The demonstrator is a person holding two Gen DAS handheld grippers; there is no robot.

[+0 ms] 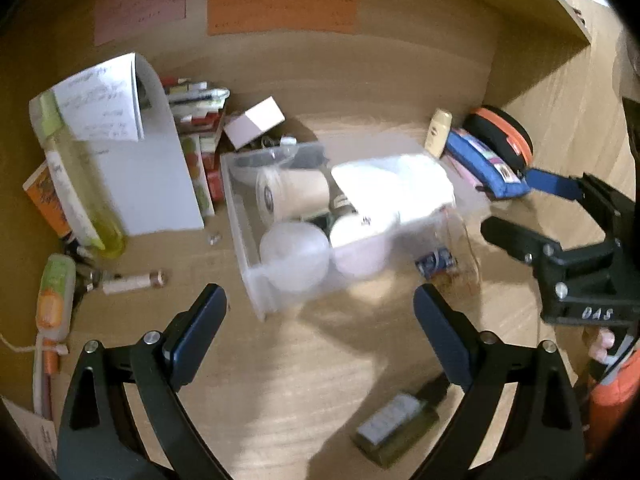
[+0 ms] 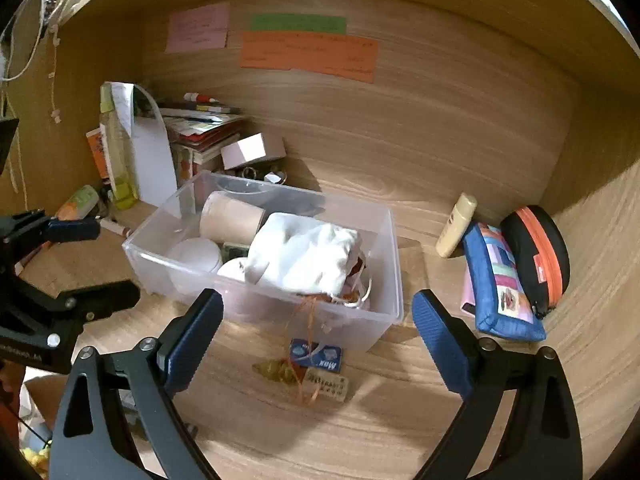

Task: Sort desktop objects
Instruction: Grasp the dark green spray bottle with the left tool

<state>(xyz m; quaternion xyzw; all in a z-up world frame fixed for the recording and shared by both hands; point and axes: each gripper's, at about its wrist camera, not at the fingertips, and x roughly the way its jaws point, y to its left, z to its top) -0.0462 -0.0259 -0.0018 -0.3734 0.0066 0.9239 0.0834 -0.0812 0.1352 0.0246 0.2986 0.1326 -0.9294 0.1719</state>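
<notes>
A clear plastic bin [image 1: 256,280] [image 2: 384,264] stands mid-desk, holding a beige roll [image 2: 230,218], a white cloth [image 2: 304,256] and round white tubs [image 2: 196,254]. My left gripper [image 1: 320,316] is open and empty just before the bin's near corner. My right gripper [image 2: 318,320] is open and empty before the bin's front wall; it also shows in the left wrist view [image 1: 532,216]. A clear packet with a blue label [image 2: 316,354] lies on the desk between the right fingers. A small green bottle [image 1: 400,420] lies near my left gripper.
A blue pouch [image 2: 500,284], a black-and-orange case [image 2: 536,256] and a cream bottle [image 2: 456,226] sit at the right. Books, papers [image 2: 200,124], a yellow bottle [image 1: 80,184] and small tubes [image 1: 132,282] crowd the left. A wooden back wall holds coloured notes [image 2: 308,54].
</notes>
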